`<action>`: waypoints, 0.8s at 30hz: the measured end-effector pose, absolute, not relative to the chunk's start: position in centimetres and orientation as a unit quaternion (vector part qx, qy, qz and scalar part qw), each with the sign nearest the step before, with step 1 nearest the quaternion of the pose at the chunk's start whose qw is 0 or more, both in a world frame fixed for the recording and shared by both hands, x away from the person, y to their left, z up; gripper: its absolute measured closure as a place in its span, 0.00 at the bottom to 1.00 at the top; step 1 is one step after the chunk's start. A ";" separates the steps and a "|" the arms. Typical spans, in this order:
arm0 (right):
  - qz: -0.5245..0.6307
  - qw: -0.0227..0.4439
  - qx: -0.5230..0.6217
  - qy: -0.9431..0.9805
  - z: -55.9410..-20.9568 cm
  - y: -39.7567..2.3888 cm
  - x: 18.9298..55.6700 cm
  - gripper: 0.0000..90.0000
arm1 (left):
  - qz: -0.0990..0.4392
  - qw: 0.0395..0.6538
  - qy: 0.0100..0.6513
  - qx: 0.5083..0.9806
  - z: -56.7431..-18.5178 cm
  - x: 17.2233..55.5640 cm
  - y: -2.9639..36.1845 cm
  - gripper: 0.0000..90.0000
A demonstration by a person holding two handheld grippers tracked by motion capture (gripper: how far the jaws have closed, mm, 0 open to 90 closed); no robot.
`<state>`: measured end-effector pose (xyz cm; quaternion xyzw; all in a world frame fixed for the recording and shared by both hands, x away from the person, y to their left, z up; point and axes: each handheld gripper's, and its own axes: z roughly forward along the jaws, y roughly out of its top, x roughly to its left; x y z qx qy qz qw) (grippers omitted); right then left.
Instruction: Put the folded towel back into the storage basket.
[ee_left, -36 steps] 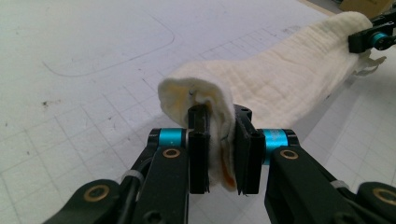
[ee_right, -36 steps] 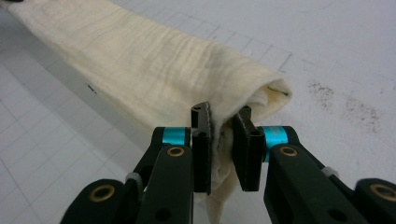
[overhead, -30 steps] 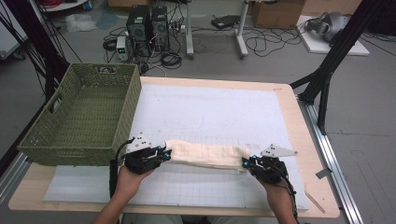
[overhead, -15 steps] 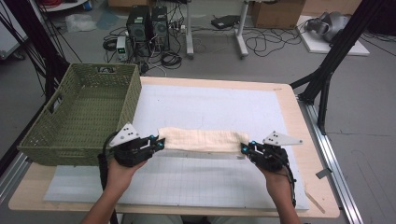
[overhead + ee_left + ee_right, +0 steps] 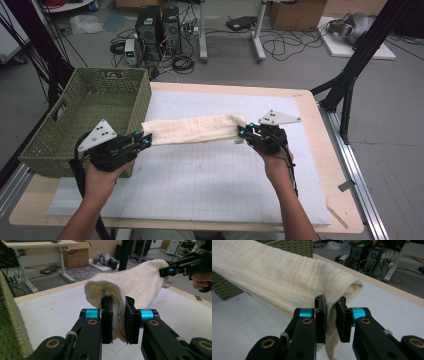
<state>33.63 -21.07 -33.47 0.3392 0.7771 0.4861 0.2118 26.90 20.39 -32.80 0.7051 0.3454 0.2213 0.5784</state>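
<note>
Two grippers are sharing one folded cream cloth (image 5: 194,130) right now, so it's hanging in the air between them over the white grid mat (image 5: 200,175). The left gripper (image 5: 141,141) is pinching the cloth's left end; in its own view the jaws are squeezing the bunched fabric (image 5: 117,312). The right gripper (image 5: 243,133) is clamping the other end, with a loose tail drooping below its jaws (image 5: 332,345). The green wicker basket (image 5: 75,125) is sitting just beside the left gripper, its near-right corner practically touching that end of the cloth. Under and ahead of both grippers the mat is lying bare out to the wooden table edge (image 5: 307,100).
</note>
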 end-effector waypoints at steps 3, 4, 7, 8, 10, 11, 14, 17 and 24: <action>0.488 0.211 0.333 0.779 -33.1 -20.0 34.4 0.89 | 0.228 0.578 0.349 0.702 -32.6 26.7 21.2 0.87; 0.489 0.212 0.331 0.779 -33.0 -19.6 34.7 0.89 | 0.229 0.578 0.350 0.700 -32.5 26.7 21.5 0.87; 0.495 0.207 0.324 0.779 -32.7 -18.7 35.3 0.89 | 0.236 0.578 0.354 0.696 -32.3 26.5 22.3 0.87; 0.500 0.204 0.323 0.777 -32.6 -18.5 35.6 0.89 | 0.237 0.579 0.355 0.695 -32.2 26.4 22.5 0.87; 0.508 0.197 0.321 0.774 -32.6 -18.1 36.1 0.89 | 0.241 0.579 0.357 0.692 -31.9 26.3 23.1 0.87; 0.515 0.195 0.319 0.772 -32.5 -17.8 36.3 0.89 | 0.243 0.580 0.358 0.691 -31.9 26.2 23.2 0.87; 0.522 0.192 0.317 0.768 -32.4 -16.9 36.8 0.89 | 0.249 0.579 0.361 0.687 -31.6 26.1 24.0 0.87; 0.525 0.192 0.311 0.769 -32.3 -16.1 37.2 0.89 | 0.253 0.577 0.364 0.685 -31.4 26.0 24.7 0.87; 0.532 0.191 0.302 0.768 -32.0 -14.0 38.1 0.89 | 0.265 0.577 0.373 0.676 -31.1 25.7 26.3 0.87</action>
